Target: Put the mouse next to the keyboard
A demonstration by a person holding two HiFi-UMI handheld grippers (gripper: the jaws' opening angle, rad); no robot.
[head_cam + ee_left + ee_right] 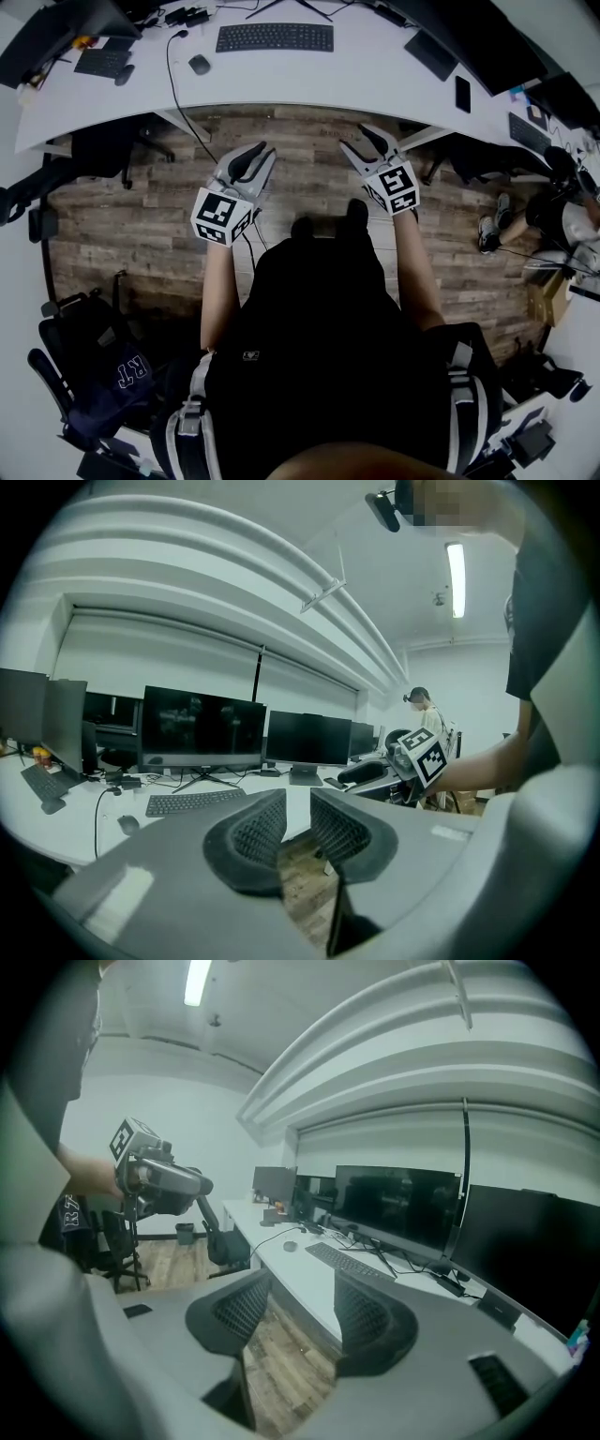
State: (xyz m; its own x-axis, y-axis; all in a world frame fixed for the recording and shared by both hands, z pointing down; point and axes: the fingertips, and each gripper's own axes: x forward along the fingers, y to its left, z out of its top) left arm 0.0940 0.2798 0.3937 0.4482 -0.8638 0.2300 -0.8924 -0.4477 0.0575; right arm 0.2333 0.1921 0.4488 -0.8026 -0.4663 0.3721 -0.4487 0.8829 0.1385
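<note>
**Mouse untouched, both tongs empty and short of the surface**

Nothing of the task looks done yet. In the head view the mouse (199, 65) lies on the white surface (309, 80) in the upper left-centre of the frame. It sits to the left of the keyboard (275, 37) and slightly nearer the person, with a clear strip of bare surface between the two. A dark cable (172, 84) runs from the mouse area down over the front edge. Judging from this, the whole job remains: reach in, take the mouse, carry it across that gap and set it down just beside the keyboard.

The left tongs (265, 150) are released. Their own view shows the two ribbed pads parted by a narrow gap, with only wooden floor (309, 202) and the edge of the surface visible through it. The right tongs (358, 138) are also released and stand wider apart, again with nothing between the pads.

Both forearms reach forward from the body, roughly parallel, at the centre of the head view. Each hand holds its tongs over the floor just short of the surface's front edge, tips aimed toward the surface and dipped a little below level. The left tongs are the nearer pair to the mouse, which lies up and to the left of their tips, well apart from them. The right tongs point at bare surface to the right of the keyboard.
</note>
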